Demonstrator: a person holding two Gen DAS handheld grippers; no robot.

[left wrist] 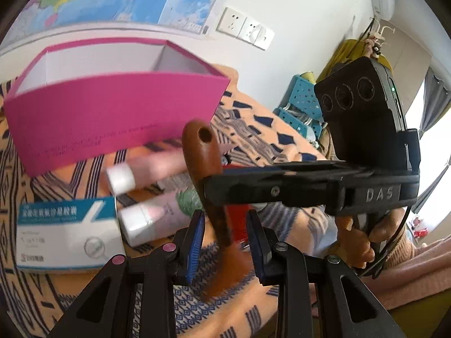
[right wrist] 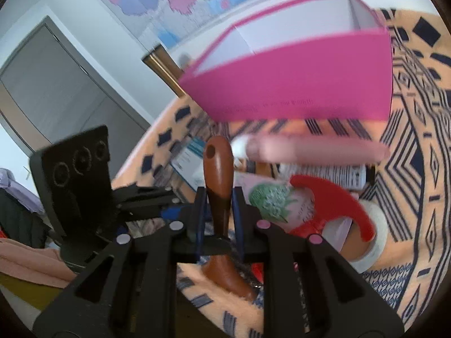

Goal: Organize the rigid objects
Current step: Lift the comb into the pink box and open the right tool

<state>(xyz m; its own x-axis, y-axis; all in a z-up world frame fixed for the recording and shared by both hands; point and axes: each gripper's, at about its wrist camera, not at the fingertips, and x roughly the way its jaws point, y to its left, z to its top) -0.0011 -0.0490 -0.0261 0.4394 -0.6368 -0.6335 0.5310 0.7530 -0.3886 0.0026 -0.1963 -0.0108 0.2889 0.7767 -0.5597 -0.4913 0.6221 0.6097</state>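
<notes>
A brown wooden-handled brush (left wrist: 208,174) stands between the fingers of my left gripper (left wrist: 225,219), whose jaws stand apart around it. My right gripper (right wrist: 218,197) is shut on the same brush handle (right wrist: 218,169); it shows in the left wrist view (left wrist: 282,186) crossing from the right. An open pink box (left wrist: 112,107) stands behind on the patterned cloth, also in the right wrist view (right wrist: 296,84). Two pink tubes with white caps (left wrist: 141,219) and a white-blue medicine box (left wrist: 64,233) lie in front of it.
A red tape dispenser (right wrist: 332,202) with a tape roll (right wrist: 375,242) and a printed tube (right wrist: 324,174) lie at the right. A blue basket (left wrist: 301,104) stands beyond the cloth's edge. A map and wall sockets (left wrist: 245,28) are behind.
</notes>
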